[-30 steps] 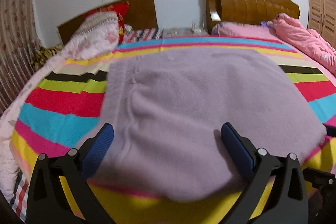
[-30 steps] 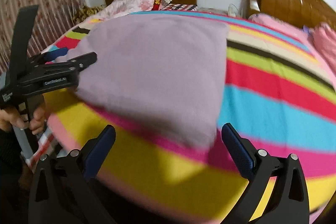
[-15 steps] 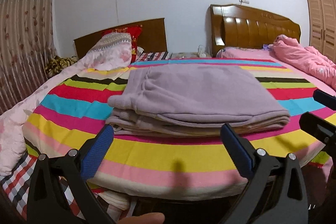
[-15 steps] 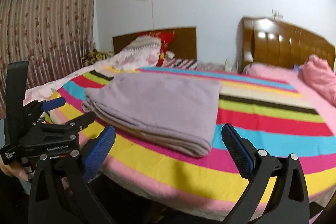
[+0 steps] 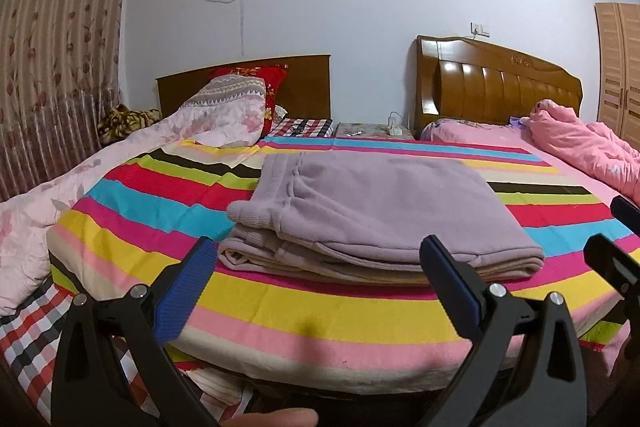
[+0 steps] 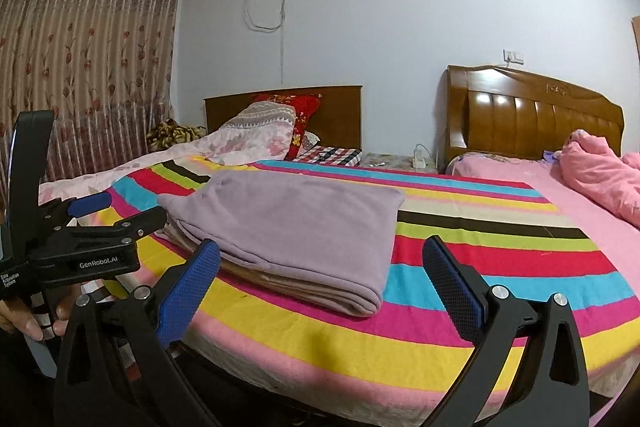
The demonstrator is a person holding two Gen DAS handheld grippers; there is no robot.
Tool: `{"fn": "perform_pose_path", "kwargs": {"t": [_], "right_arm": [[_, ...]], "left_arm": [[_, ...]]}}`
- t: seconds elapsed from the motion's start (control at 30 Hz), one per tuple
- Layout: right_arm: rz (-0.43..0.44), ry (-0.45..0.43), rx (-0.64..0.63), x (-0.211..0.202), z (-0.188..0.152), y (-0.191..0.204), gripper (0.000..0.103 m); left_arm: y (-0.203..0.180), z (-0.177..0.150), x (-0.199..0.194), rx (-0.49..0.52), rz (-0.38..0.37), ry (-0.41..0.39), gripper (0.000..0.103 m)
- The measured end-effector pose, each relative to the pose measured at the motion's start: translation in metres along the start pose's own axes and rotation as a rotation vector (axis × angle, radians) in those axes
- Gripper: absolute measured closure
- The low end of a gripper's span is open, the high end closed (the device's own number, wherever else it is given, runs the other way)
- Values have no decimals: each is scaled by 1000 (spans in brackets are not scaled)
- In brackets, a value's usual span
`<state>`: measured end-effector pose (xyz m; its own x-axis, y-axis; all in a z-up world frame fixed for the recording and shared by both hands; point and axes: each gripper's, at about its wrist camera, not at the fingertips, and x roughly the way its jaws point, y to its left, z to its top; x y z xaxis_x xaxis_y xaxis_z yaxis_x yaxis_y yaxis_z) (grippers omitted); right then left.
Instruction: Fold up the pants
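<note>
I have the soft lilac fleece pants [image 5: 380, 211] lying as a folded, stacked rectangle on the striped multicoloured blanket [image 5: 320, 311], straight ahead of my left gripper [image 5: 320, 279] and ahead-left of my right gripper [image 6: 320, 279], clear of both. Both sets of blue-padded jaws stand wide apart with nothing between them. The bundle's longer side seems to run across my view, though the fisheye makes that hard to judge, and the left looks nearer.

Folded lilac pants [image 6: 292, 227] lie on striped blanket [image 6: 460, 259]. Right gripper [image 6: 320, 275] gapes, empty, clear of them; left gripper [image 6: 120, 215] beside.
</note>
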<state>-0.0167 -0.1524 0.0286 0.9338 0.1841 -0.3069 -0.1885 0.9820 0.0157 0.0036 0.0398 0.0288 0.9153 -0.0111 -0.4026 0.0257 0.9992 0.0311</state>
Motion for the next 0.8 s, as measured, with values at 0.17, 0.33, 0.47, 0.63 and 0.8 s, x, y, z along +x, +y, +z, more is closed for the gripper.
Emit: {"fn": "perform_pose_path", "kwargs": {"t": [0.17,0.33,0.47,0.63,0.8], "right_arm": [[2,7,-9,1,-1,2,5],[3,9,-11,0,-1,3,5],[3,10,-16,-1,-2,5,5],[4,15,-17,0,-2,5,5],[3,17,-18,0,-3,5,5]], "left_arm": [[0,0,0,-3,-3,5,2],[2,0,0,-10,-6,10,2],[3,0,0,-12,-4,12,2],[3,-1,1,-21,-6,18,2],[4,-2,2,-24,-8,20,2]]}}
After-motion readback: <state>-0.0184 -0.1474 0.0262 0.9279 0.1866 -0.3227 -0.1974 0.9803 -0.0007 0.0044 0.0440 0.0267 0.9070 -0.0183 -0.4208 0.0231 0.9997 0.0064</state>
